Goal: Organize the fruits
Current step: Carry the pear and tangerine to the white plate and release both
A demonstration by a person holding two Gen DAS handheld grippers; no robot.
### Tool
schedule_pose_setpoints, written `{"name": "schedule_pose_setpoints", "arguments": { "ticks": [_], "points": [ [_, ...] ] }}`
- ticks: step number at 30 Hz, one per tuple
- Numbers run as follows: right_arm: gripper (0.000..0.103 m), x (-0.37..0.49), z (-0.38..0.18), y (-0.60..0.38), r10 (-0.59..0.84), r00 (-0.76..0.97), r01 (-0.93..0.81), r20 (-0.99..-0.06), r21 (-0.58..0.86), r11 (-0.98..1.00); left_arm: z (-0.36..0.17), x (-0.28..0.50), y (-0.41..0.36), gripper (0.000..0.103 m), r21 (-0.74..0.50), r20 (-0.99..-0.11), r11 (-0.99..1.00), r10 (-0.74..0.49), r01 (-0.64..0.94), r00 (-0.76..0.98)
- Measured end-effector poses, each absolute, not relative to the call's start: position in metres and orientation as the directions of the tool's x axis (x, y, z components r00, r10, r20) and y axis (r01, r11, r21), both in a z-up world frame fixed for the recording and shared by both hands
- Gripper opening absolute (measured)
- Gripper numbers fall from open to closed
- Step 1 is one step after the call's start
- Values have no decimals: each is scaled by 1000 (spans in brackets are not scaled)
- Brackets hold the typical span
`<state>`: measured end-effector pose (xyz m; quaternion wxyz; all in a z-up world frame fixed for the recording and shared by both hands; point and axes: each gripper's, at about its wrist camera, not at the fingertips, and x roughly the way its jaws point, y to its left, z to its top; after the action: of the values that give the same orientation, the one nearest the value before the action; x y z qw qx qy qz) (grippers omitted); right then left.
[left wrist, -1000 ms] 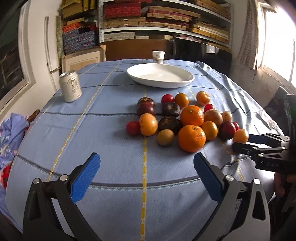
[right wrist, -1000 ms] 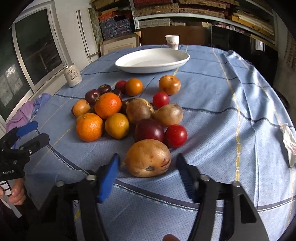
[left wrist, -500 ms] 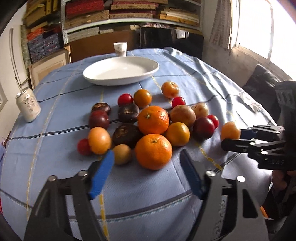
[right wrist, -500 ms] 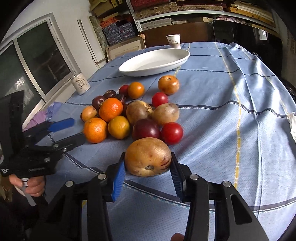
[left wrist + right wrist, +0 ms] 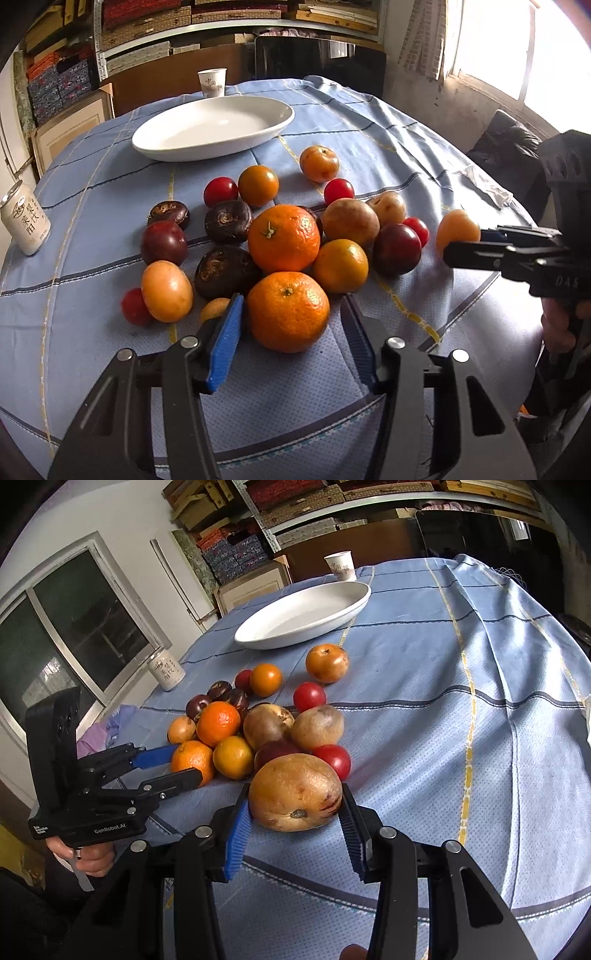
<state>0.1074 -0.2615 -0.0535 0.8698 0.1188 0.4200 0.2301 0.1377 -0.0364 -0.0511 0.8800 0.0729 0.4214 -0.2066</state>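
Note:
A pile of mixed fruit lies on the blue tablecloth (image 5: pixel 92 206): oranges, red, dark and tan fruits. My left gripper (image 5: pixel 291 328) is open, its blue pads on either side of the nearest large orange (image 5: pixel 287 311), with a gap on the right side. It also shows in the right wrist view (image 5: pixel 173 764). My right gripper (image 5: pixel 295 814) is shut on a large tan-brown fruit (image 5: pixel 295 792), lifted slightly off the cloth. In the left wrist view the right gripper (image 5: pixel 465 245) holds that fruit (image 5: pixel 456 229) at the right of the pile. A white oval dish (image 5: pixel 214 127) stands empty behind the fruit.
A drink can (image 5: pixel 24 223) stands at the left edge of the table. A paper cup (image 5: pixel 211 83) stands behind the dish. A crumpled wrapper (image 5: pixel 487 184) lies at the right edge. Shelves and boxes fill the back wall.
My left gripper moved forward and narrowed around the nearest orange. My right gripper closed on the tan-brown fruit and raised it a little.

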Motion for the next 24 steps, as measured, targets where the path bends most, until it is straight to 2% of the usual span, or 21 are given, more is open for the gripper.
{"name": "schedule_pose_setpoints", "arguments": {
  "ticks": [5,7,14,17,21,24],
  "points": [
    [46,115,-50,-261,502,536,-306,-679,398,865,-50,141,-33,53,-56,-782,882,-330,467,529],
    [46,119,-47,-260,505,535,-311,-678,398,863,-50,141,-33,47,-45,-785,879,-324,474,528],
    [46,137,-27,-261,499,538,-328,-679,377,866,-44,149,-26,45,-92,-795,853,-374,514,478],
    [46,154,-14,-259,522,525,-354,-672,385,852,-26,157,-16,45,-146,-774,835,-430,530,464],
    [46,196,14,-250,559,519,-414,-647,383,826,26,191,5,45,-191,-700,818,-501,542,509],
    [46,236,26,-240,567,531,-424,-630,382,821,50,234,17,45,-199,-666,844,-489,498,563]
  ]
}}
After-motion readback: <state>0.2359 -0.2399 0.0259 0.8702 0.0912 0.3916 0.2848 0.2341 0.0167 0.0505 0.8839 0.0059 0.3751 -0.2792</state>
